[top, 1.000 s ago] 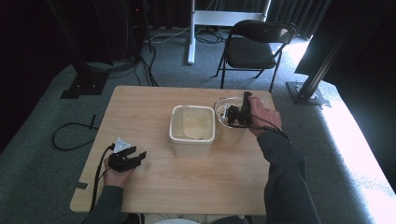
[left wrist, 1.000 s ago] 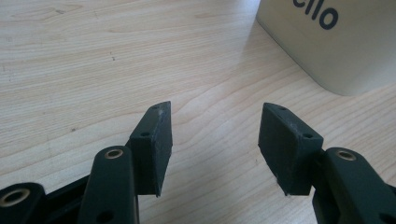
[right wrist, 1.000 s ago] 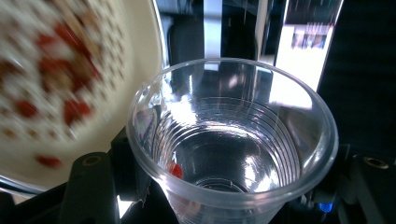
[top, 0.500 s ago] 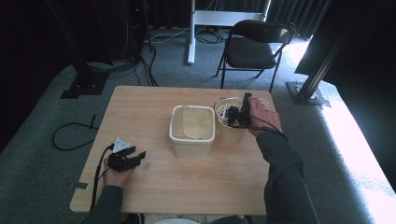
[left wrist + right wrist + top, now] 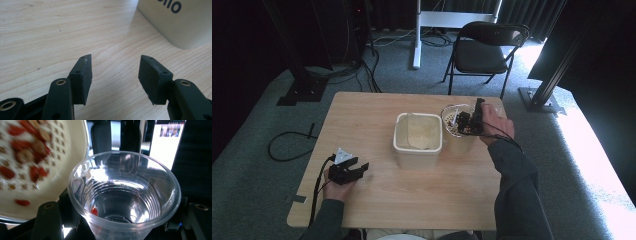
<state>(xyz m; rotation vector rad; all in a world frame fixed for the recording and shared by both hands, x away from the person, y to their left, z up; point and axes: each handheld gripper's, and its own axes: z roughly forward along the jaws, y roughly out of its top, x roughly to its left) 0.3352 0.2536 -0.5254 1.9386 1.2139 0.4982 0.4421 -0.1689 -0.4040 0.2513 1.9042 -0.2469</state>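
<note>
Clear cup (image 5: pixel 124 197) gripped in right claw (image 5: pixel 467 123), nearly empty, perhaps one berry, left claw (image 5: pixel 115 75) wide

- The tabletop (image 5: pixel 377 115) is pale wood with a fine grain.
- The square container (image 5: pixel 418 149) near the middle is cream, with black lettering on its side.
- The cup (image 5: pixel 125 202) is clear ribbed plastic with one red bit inside.
- The strainer (image 5: pixel 37 157) is cream, dotted with holes, holding red and tan pieces.
- Both grippers, left (image 5: pixel 347 171) and right (image 5: pixel 464 122), are black.
</note>
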